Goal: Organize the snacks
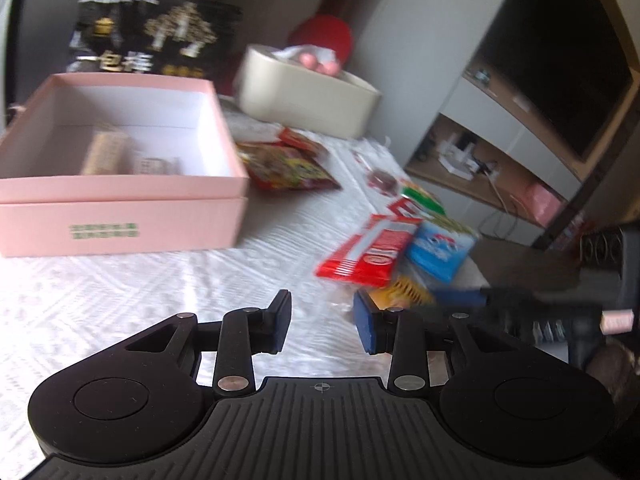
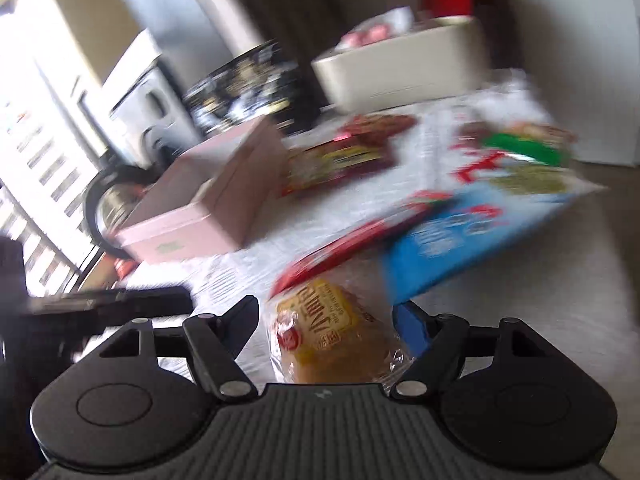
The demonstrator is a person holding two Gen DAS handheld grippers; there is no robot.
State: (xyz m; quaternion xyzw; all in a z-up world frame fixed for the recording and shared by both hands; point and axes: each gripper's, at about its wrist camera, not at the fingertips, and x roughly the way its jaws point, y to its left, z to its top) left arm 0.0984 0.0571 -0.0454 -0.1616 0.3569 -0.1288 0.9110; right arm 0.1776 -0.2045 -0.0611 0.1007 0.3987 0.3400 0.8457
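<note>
A pink open box (image 1: 120, 204) stands on the white tablecloth at left, with a few small packs inside; it also shows in the right wrist view (image 2: 208, 208). A pile of snacks lies at the table's right edge: a red-and-white pack (image 1: 370, 250), a blue pack (image 1: 440, 252) and a yellow wrapped bun (image 1: 404, 290). My left gripper (image 1: 324, 324) is open and empty over the cloth. My right gripper (image 2: 328, 328) is open with the yellow bun (image 2: 332, 340) between its fingers, under the red pack (image 2: 344, 252) and blue pack (image 2: 472, 240).
A cream tub (image 1: 308, 96) with pink items and a black printed box (image 1: 156, 32) stand at the back. Dark red snack bags (image 1: 288, 164) lie beside the pink box. A TV shelf (image 1: 500, 152) stands right of the table.
</note>
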